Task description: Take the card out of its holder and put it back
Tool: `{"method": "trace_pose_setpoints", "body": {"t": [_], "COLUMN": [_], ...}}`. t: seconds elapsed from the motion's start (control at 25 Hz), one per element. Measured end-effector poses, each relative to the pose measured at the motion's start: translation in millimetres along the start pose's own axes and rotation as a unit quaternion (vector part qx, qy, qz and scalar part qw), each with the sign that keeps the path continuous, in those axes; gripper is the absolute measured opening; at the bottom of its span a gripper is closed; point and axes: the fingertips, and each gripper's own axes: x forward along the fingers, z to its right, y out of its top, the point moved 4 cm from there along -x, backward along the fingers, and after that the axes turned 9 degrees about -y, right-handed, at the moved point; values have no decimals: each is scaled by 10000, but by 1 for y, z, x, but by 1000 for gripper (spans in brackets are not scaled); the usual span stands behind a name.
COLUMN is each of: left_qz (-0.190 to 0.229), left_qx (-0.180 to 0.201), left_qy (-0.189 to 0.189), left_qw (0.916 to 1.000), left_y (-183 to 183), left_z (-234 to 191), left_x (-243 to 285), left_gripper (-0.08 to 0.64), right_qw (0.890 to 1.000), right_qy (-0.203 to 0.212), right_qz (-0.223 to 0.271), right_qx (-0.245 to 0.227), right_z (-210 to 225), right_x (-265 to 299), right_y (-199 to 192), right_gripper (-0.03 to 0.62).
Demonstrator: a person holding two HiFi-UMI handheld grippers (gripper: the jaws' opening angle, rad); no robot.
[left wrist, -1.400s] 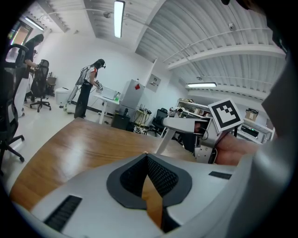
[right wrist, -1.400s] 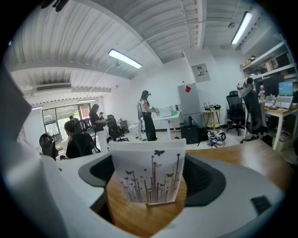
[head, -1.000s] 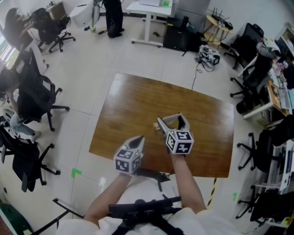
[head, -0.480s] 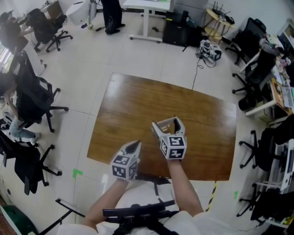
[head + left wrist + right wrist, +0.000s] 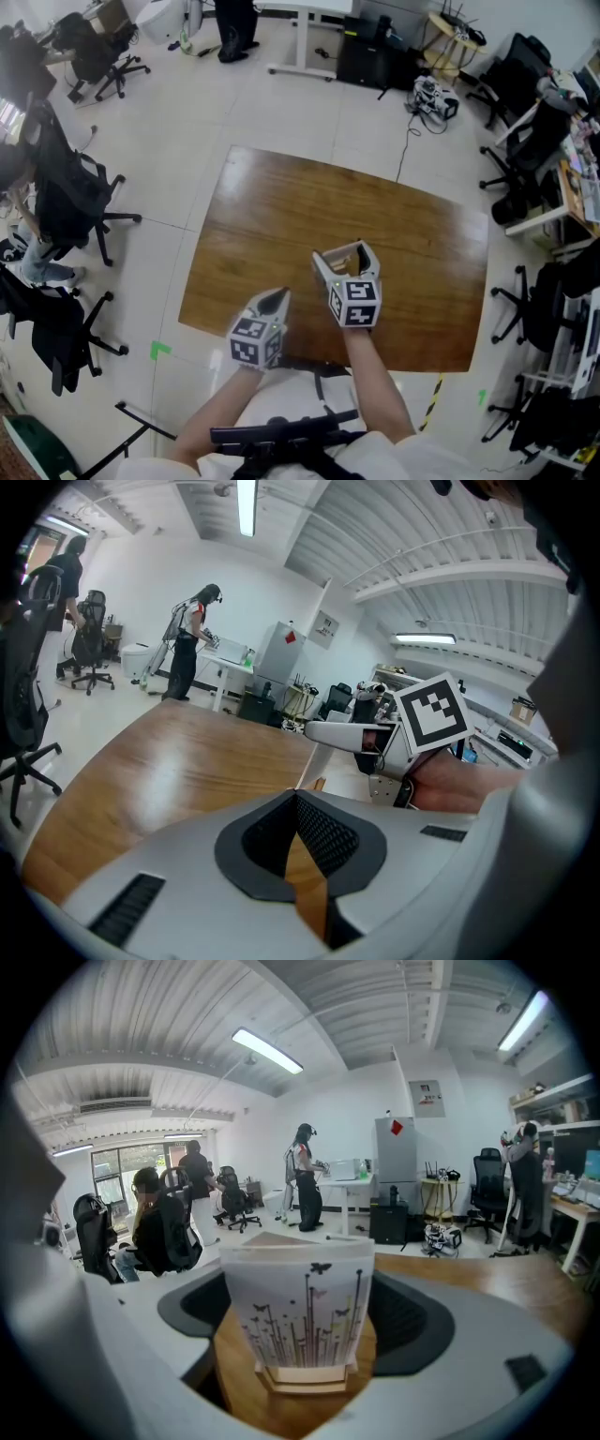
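A white card printed with butterflies and stems stands upright in a small wooden holder on the brown wooden table. My right gripper is open, one jaw on each side of the card, and I cannot tell whether the pads touch it. In the head view the right gripper sits at the table's near middle. My left gripper hovers over the near edge, left of it, shut and empty. From the left gripper view, the card's edge shows under the right gripper's jaw.
Black office chairs stand on the floor to the left, and more chairs to the right. A white desk and a standing person are far beyond the table. The table's near edge is close to my body.
The right gripper has shifted slightly left and nearer, so that its jaws now stand on both sides of the card. The left gripper has barely moved.
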Motion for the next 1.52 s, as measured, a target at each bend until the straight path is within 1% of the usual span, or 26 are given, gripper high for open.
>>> {"method": "trace_pose_setpoints", "body": {"t": [0.4,0.72,0.88,1.08,1.2,1.4,1.52], "left_qz": [26,61,61,68,85,66,92], "left_qx": [-37,-87,-106,-125,-132,-193,-191], "left_qy": [25,48,66,104,135,139,135], "left_qw": [10000,9999,9999,9998,9998,9997,9997], "left_y": [2,-1,-2,-4,-5,-6,-5], "left_z": [5,-3,-5,-6,-8,-7,-6], "left_x": [6,-1,-5,-6,-6,-7,-6], "left_gripper": [-8,-8,-8,-8,-8,-8,-8], "right_qw": [9999,9997,9991,9976,9976,9978,9978], "right_qy": [15,-31,-51,-129,-131,-151,-92], "right_qz": [-105,-222,-367,-646,-640,-605,-630], "right_qx": [127,-87,-185,-236,-245,-227,-163], "right_z": [11,1,-5,-1,0,0,2], "right_x": [4,12,19,27,29,33,35], "right_y": [-5,-16,-27,-46,-53,-52,-53], "right_gripper": [483,483,485,486,486,488,499]}}
